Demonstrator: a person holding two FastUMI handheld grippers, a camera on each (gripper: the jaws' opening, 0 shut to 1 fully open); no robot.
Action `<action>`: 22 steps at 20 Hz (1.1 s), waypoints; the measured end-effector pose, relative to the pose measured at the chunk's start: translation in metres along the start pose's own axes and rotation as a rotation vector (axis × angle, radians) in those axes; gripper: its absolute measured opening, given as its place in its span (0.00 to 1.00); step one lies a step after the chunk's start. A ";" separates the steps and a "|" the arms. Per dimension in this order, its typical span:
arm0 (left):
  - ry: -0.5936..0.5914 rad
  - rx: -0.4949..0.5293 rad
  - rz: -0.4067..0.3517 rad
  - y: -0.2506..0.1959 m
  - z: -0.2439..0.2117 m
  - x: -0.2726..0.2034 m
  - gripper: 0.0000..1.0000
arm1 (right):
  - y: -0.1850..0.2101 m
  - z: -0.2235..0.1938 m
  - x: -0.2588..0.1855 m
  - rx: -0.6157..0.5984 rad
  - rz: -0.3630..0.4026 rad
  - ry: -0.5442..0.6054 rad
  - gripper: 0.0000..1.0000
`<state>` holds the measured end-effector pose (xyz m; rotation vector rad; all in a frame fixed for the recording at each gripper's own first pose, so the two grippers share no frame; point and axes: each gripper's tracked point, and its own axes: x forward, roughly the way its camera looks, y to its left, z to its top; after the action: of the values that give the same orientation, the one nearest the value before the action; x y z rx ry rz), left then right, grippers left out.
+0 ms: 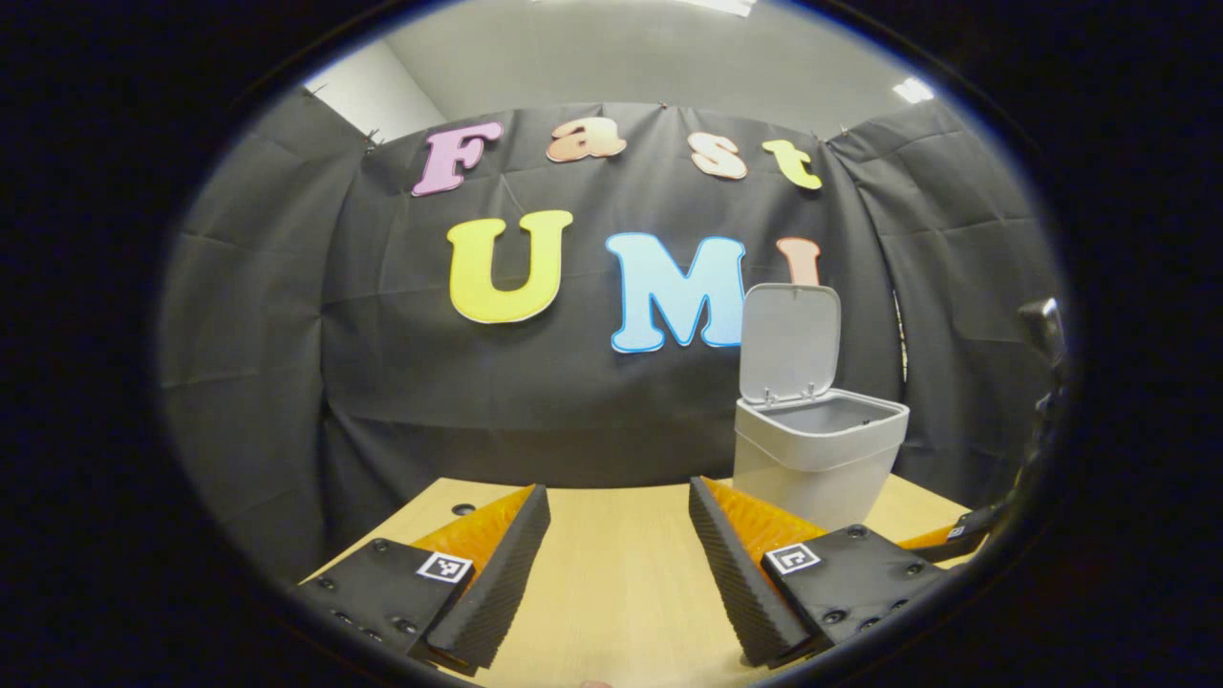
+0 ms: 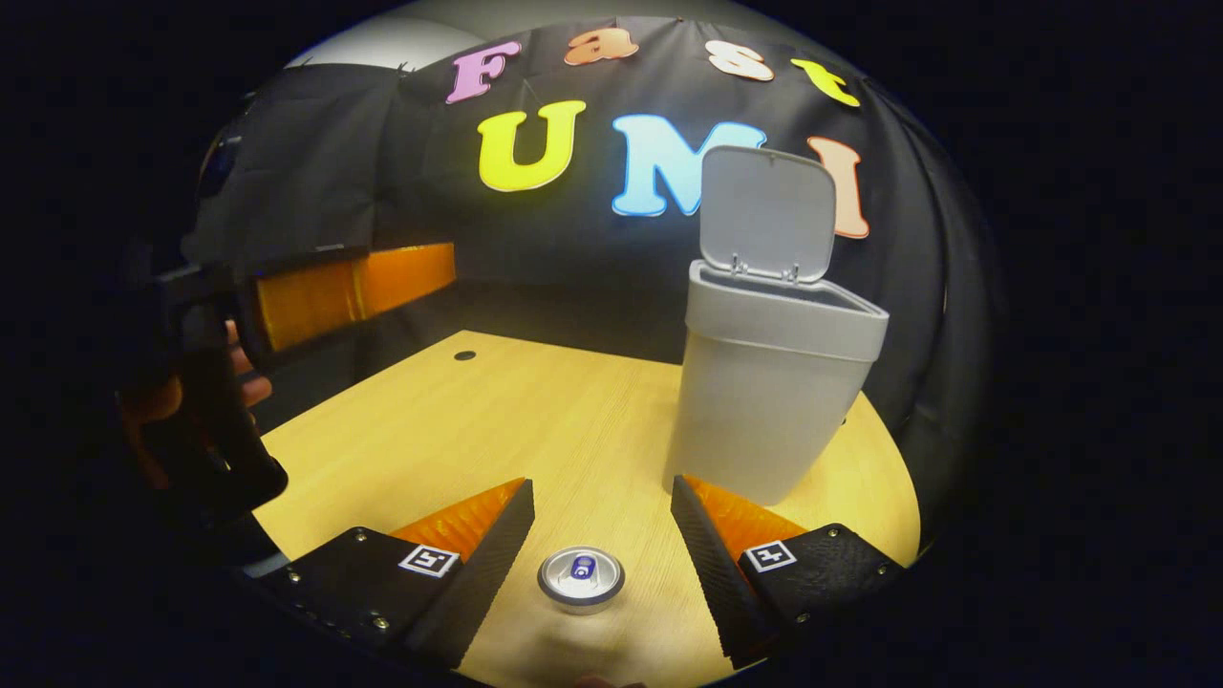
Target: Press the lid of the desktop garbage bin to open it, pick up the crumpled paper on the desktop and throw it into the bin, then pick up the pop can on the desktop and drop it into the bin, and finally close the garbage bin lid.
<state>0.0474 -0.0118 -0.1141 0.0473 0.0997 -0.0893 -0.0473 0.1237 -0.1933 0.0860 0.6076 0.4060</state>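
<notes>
One garbage bin (image 2: 774,382) stands at the far right of the wooden desktop (image 2: 497,420), close to the right edge, its lid (image 2: 767,212) raised upright on the hinge at the back. One pop can (image 2: 581,576) stands upright at the near edge, seen from above, its top blue around the tab; no writing on it can be read. The right gripper (image 2: 600,535) hangs over it with fingers spread wide, the can between them and untouched. The left gripper (image 1: 619,554), likewise wide open and holding nothing, hovers over bare desktop left of the bin. A small dark hole (image 2: 464,355) marks the far left; the middle lies open.
</notes>
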 end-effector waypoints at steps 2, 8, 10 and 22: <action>0.021 -0.006 0.011 0.005 -0.007 -0.008 1.00 | 0.009 -0.020 0.008 0.003 0.032 0.067 0.93; 0.033 0.003 0.019 0.008 -0.010 -0.014 1.00 | 0.009 -0.070 0.019 -0.007 0.040 0.229 0.93; 0.032 0.006 0.018 0.006 -0.009 -0.016 1.00 | 0.009 -0.083 0.025 0.013 0.052 0.273 0.93; 0.037 0.017 0.038 0.001 -0.008 -0.023 0.96 | -0.003 -0.087 0.023 -0.006 0.045 0.268 0.84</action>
<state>0.0239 -0.0080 -0.1199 0.0675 0.1349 -0.0508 -0.0785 0.1269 -0.2777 0.0400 0.8692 0.4670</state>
